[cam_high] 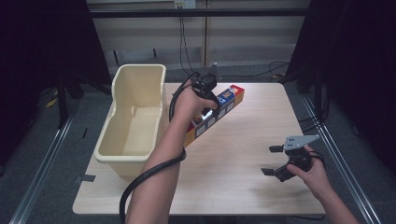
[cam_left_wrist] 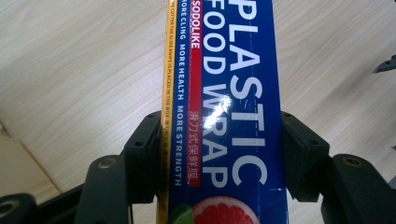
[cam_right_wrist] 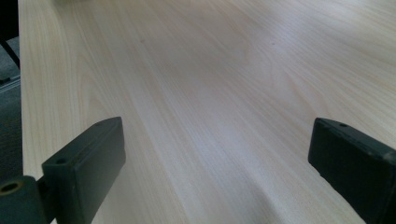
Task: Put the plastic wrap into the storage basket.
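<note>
A person works at a pale wooden table (cam_high: 243, 140), holding a black two-jaw gripper in each hand.

The left gripper (cam_left_wrist: 219, 149) is clamped across a long, narrow blue cardboard box of plastic food wrap (cam_left_wrist: 229, 107), one jaw pressed against each long side. In the left gripper view the box runs straight up between the jaws and out past the top and bottom edges, so neither end can be seen there. White lettering reads "PLASTIC FOOD WRAP", with a red strip and a yellow edge on one side and part of a grapefruit picture cut off at the bottom. In the high view this gripper (cam_high: 205, 100) sits toward the far side of the table, and the person's left hand (cam_high: 189, 102) and forearm cover the middle of the box (cam_high: 229, 98). Its far end, blue with a red tip, sticks out beyond the hand; its near end passes under the forearm. The box seems to lie on or just above the table, though the hand hides any contact.

Just to the left of that gripper stands a large cream plastic tub (cam_high: 135, 112), open at the top, overhanging the table's left edge.

The right gripper (cam_high: 272, 160) is well apart from the box, near the table's front right corner, held in the right hand (cam_high: 310, 172). Its jaws are spread wide with nothing between them. In the right gripper view (cam_right_wrist: 215, 154) bare wood grain shows between the two jaws.
</note>
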`<state>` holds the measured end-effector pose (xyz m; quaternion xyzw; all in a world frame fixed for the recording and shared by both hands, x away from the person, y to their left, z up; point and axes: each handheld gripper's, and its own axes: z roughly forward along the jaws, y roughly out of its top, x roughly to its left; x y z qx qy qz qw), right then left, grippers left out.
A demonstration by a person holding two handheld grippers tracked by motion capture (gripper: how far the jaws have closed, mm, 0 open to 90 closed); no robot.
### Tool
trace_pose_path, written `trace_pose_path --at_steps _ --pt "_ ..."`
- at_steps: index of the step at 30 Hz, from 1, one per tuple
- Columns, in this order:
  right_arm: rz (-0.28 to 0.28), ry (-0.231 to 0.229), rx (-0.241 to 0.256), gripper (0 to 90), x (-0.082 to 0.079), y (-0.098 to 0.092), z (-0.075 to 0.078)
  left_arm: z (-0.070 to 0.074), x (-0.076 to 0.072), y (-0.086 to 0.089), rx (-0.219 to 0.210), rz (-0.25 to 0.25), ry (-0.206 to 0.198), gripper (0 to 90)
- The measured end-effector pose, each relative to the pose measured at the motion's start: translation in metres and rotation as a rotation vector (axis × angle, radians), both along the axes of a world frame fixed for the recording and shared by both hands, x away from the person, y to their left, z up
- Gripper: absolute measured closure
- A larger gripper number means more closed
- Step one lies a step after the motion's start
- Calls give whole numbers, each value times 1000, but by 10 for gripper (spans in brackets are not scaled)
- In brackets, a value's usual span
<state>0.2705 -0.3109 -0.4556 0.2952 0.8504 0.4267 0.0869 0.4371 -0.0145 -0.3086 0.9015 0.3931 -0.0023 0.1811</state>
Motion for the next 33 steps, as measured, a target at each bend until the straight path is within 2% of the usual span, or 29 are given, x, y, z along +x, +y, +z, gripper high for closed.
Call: trace_pose_path --at_steps 4,19,33 --pt "-1 -2 1 38 0 0 0 9 -1 5 -1 7 0 407" --pt "1 -3 -1 39 0 -1 1 28 -1 25 -10 48 -6 407" --pt "1 0 0 39 -1 0 2 55 -12 51 -27 100 -13 407"
